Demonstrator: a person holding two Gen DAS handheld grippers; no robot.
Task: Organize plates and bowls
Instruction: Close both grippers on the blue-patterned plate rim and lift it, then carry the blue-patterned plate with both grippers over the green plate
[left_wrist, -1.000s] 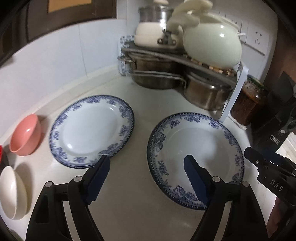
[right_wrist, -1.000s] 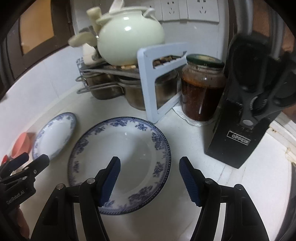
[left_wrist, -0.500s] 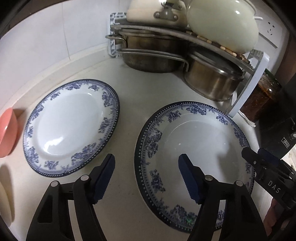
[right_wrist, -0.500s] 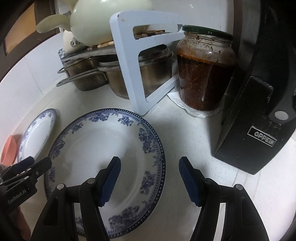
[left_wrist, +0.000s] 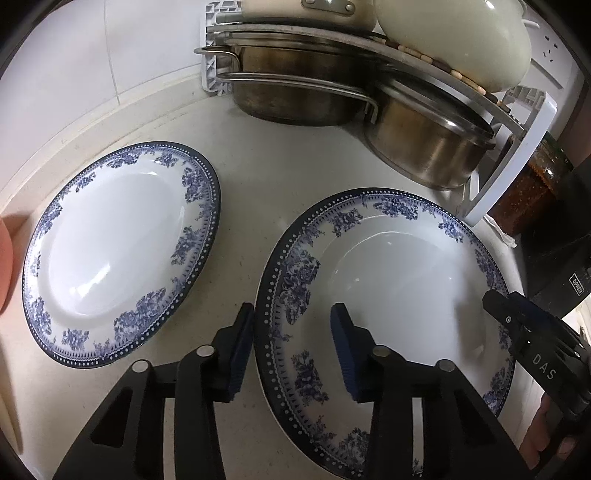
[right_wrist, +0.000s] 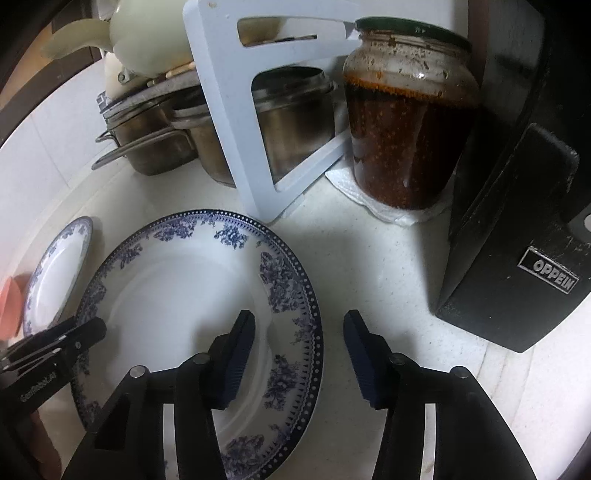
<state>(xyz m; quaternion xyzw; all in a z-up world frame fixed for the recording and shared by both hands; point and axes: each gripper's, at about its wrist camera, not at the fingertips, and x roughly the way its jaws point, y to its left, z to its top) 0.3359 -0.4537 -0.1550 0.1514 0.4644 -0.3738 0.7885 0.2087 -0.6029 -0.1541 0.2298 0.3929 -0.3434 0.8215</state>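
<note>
Left gripper (left_wrist: 291, 332) and right gripper (right_wrist: 299, 341): both spread wide, gripping nothing, straddling opposite rims of the blue-floral plate (left_wrist: 388, 266).

Left gripper (left_wrist: 291, 341) and right gripper (right_wrist: 299, 349), jaws apart, empty.

Glossy glazed plates (left_wrist: 122, 254), seemingly steel pots (left_wrist: 424, 155)

Dim, warm indoor light from overhead. Soft glare streaks sit on the right plate (left_wrist: 388, 280) and on the glass jar (right_wrist: 410, 122). Both claws throw faint shadows onto that plate. Strong fisheye bending curves the table (left_wrist: 280, 184), and black vignette fills the corners. The pots behind the plate look slightly soft.
</note>
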